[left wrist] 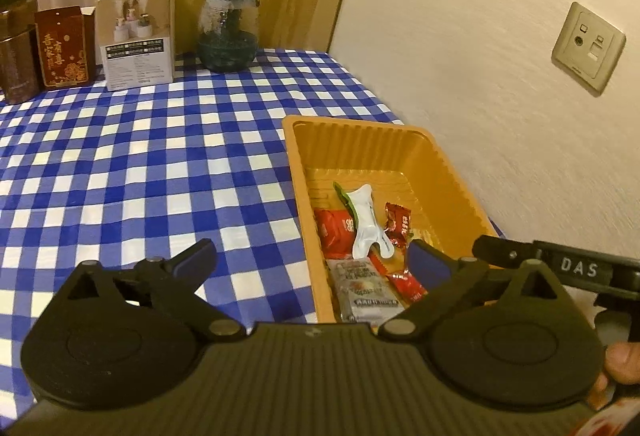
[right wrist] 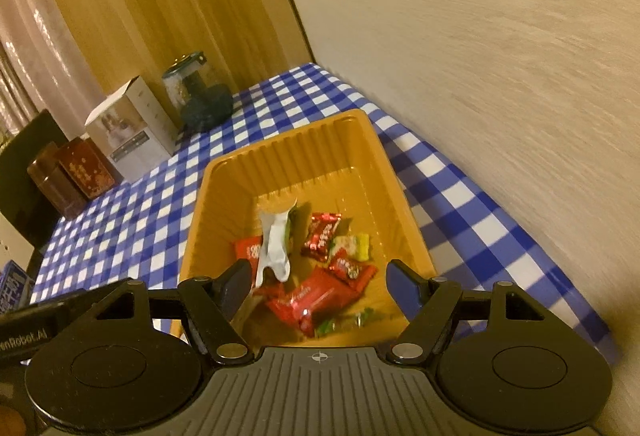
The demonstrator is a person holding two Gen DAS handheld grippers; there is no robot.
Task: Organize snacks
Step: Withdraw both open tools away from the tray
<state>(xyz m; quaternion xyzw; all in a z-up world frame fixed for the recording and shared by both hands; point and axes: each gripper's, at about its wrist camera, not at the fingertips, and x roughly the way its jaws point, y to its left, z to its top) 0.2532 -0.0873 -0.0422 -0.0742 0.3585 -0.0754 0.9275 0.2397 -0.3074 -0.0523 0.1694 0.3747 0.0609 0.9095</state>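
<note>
An orange plastic tray (left wrist: 360, 140) (right wrist: 288, 160) sits on the blue-checked tablecloth beside the wall. Inside lie several wrapped snacks: red packets (right wrist: 310, 300), a white wrapper (left wrist: 370, 224) (right wrist: 274, 248), a yellow-green sweet (right wrist: 354, 246) and a grey packet (left wrist: 366, 288). My left gripper (left wrist: 310, 256) hangs over the tray's near left rim, jaws wide open, nothing between them. My right gripper (right wrist: 320, 280) is above the tray's near end, open and empty, with the snacks lying below its fingers. The right gripper's side (left wrist: 560, 268) shows in the left wrist view.
At the table's far end stand a dark glass jar (left wrist: 228, 32) (right wrist: 198, 96), a white carton (left wrist: 138, 34) (right wrist: 132, 128) and brown boxes (left wrist: 60, 48) (right wrist: 76, 172). The wall (left wrist: 500, 76) with its sockets runs close along the tray's right side.
</note>
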